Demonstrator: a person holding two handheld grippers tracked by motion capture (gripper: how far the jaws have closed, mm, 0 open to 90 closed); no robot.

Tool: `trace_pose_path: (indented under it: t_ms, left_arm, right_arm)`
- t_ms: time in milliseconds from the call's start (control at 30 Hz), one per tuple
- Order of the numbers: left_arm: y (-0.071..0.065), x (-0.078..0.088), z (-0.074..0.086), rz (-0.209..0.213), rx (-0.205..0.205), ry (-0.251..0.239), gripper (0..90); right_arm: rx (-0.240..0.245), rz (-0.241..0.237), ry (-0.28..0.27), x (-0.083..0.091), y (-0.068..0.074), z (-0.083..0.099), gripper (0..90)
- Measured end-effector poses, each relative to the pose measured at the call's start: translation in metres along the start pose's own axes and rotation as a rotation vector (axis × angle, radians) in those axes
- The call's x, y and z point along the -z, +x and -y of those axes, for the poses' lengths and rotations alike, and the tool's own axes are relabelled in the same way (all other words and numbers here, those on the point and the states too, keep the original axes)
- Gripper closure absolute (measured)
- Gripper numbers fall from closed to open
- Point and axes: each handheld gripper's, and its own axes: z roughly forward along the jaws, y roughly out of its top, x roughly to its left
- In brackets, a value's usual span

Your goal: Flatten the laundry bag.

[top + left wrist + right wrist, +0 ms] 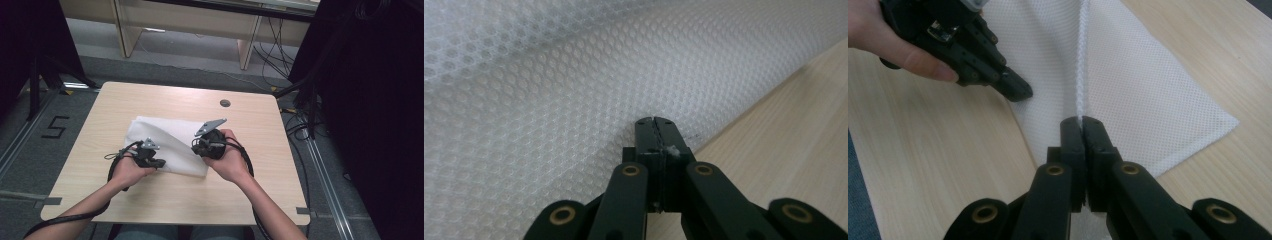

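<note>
White mesh cloth [1148, 100] between right gripper [1081, 122] jaws

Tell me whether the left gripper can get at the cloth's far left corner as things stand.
Probably yes: bare table lies beside the white mesh cloth, but the left gripper is shut on its near edge and must let go first.

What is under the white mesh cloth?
The white mesh cloth lies on the wooden table, whose bare top shows all around it. Whatever might lie beneath its folds is covered. The right gripper pinches up one fold.
</note>
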Motion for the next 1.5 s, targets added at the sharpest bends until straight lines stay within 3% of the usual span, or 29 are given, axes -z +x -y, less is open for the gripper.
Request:
trace_pose_path:
  t_ms: [67, 133, 200, 300, 433, 567, 600, 700, 733, 800, 867, 900, 933, 967, 1000, 1067, 1233, 1333, 1400, 1467, 1500]
  left_arm:
    - [0.0, -0.001, -0.001, -0.01, -0.002, -0.004, 89.5]
    - [0.0, -0.002, -0.001, -0.005, 0.002, -0.004, 89.5]
    - [-0.001, 0.0, 0.0, -0.004, -0.003, -0.005, 89.4]
    - [-0.005, 0.005, 0.001, 0.013, 0.0, -0.011, 89.4]
    - [-0.02, 0.01, 0.004, 0.093, -0.01, -0.013, 89.4]
    - [-0.035, 0.001, -0.001, 0.118, -0.038, -0.014, 89.3]
    - [-0.037, -0.003, -0.003, 0.117, -0.03, -0.018, 89.3]
    - [-0.039, -0.012, -0.007, 0.106, -0.041, -0.004, 89.3]
    - [-0.038, -0.014, -0.008, 0.099, -0.062, 0.001, 89.3]
    - [-0.038, -0.019, -0.01, 0.092, -0.04, -0.003, 89.3]
    - [-0.037, -0.022, -0.013, 0.097, -0.032, -0.01, 89.4]
    - [-0.036, -0.022, -0.015, 0.098, -0.028, -0.01, 89.4]
    - [-0.036, -0.023, -0.016, 0.092, -0.026, -0.017, 89.4]
    - [-0.034, -0.023, -0.018, 0.092, -0.042, -0.021, 89.4]
    - [-0.033, -0.025, -0.019, 0.091, -0.033, -0.022, 89.4]
    - [-0.032, -0.027, -0.02, 0.083, -0.034, -0.022, 89.4]
    - [-0.031, -0.024, -0.021, 0.075, -0.034, -0.034, 89.4]
    - [-0.041, -0.019, -0.018, 0.1, -0.053, -0.024, 89.5]
    - [-0.046, -0.02, -0.018, 0.105, -0.073, -0.01, 89.5]
    - [-0.046, -0.023, -0.02, 0.101, -0.078, -0.009, 89.5]
    - [-0.046, -0.025, -0.021, 0.099, -0.06, -0.02, 89.6]
  right_arm:
    - [-0.027, 0.018, 0.006, -0.001, 0.003, 0.001, 89.8]
    - [-0.009, -0.001, 0.004, -0.001, 0.003, 0.002, 89.8]
    - [0.0, 0.009, 0.002, -0.002, 0.003, 0.002, 89.8]
    - [-0.013, -0.004, 0.013, -0.002, 0.005, 0.002, 89.8]
    - [0.028, -0.012, 0.004, -0.004, 0.006, 0.001, 89.8]
    - [0.015, -0.003, 0.01, -0.004, 0.006, -0.001, 89.8]
    - [0.004, -0.008, 0.014, -0.004, 0.007, -0.002, 89.8]
    - [0.038, -0.008, 0.002, -0.005, 0.006, -0.004, 89.8]
    - [0.014, -0.01, 0.016, -0.004, 0.007, -0.004, 89.8]
    - [0.046, -0.02, 0.003, -0.007, 0.003, -0.007, 89.8]
    - [0.02, 0.002, 0.013, -0.007, 0.002, -0.009, 89.8]
    - [0.01, 0.0, 0.018, -0.007, 0.002, -0.01, 89.8]
    - [0.038, 0.0, 0.008, -0.009, -0.001, -0.012, 89.8]
    - [0.0, -0.002, 0.013, -0.01, 0.001, -0.013, 89.8]
    - [0.014, 0.001, 0.017, -0.009, 0.0, -0.014, 89.8]
    - [-0.009, -0.003, 0.029, -0.01, 0.0, -0.016, 89.7]
    - [0.018, 0.001, 0.014, -0.014, -0.003, -0.016, 89.7]
    - [-0.003, 0.004, 0.013, -0.015, -0.003, -0.015, 89.7]
    - [0.024, 0.0, 0.01, -0.015, -0.006, -0.015, 89.7]
    - [0.024, -0.011, 0.009, -0.015, -0.007, -0.015, 89.8]
    - [0.028, -0.009, 0.009, -0.015, -0.006, -0.015, 89.8]
